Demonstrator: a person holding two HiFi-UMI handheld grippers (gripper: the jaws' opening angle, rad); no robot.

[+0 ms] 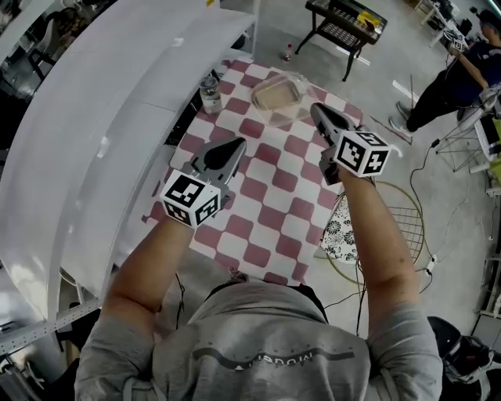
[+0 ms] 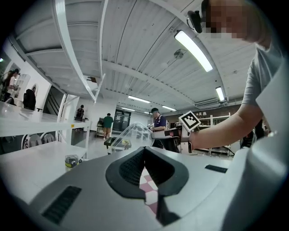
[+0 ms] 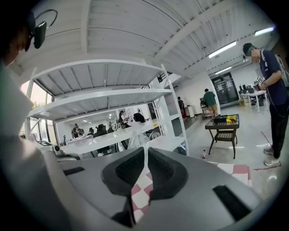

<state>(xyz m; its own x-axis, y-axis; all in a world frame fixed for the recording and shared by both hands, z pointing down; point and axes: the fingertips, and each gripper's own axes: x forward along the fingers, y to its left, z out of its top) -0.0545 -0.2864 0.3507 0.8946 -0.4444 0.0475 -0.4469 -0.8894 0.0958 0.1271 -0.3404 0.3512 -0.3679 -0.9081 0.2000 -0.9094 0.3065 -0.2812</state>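
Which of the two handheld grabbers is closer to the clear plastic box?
The right gripper: its tip lies right beside the clear box, while the left gripper sits farther back over the checkered cloth.

A grey floor (image 1: 376,78) holds white shelving (image 1: 102,110) and a black side table (image 1: 348,19).

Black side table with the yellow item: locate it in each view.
Head view: black side table at the top, right of centre.
Left gripper view: table small, left of centre, behind the clear container.
Right gripper view: table right of centre.
Shared landmark: the checked tablecloth.
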